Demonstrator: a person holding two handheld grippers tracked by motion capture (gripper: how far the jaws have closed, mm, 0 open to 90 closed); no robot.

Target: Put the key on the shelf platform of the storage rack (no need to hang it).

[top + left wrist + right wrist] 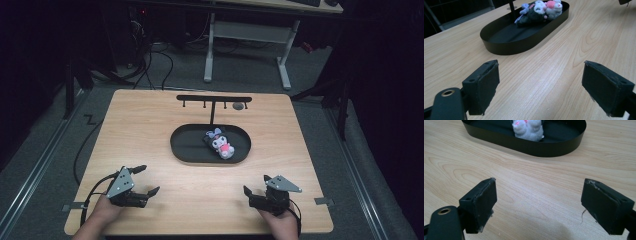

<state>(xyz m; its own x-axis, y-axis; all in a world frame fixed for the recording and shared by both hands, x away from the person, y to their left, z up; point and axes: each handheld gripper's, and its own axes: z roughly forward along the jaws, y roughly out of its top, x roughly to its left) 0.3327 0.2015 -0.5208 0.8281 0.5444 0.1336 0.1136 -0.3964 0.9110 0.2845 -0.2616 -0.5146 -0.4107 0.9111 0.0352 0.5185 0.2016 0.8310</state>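
left gripper [148, 181] and right gripper [256, 184] both low over the table [150, 120], fingers spread wide and empty — plush toy [220, 144] in black tray [185, 150] well ahead of both.

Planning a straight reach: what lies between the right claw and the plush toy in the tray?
Bare wooden table, then the black tray's near wall, before the plush toy. The right gripper view shows it.

One camera looks down from high up at the whole table [150, 125]. Two ride low, close to the wood. All see the black tray [182, 145].
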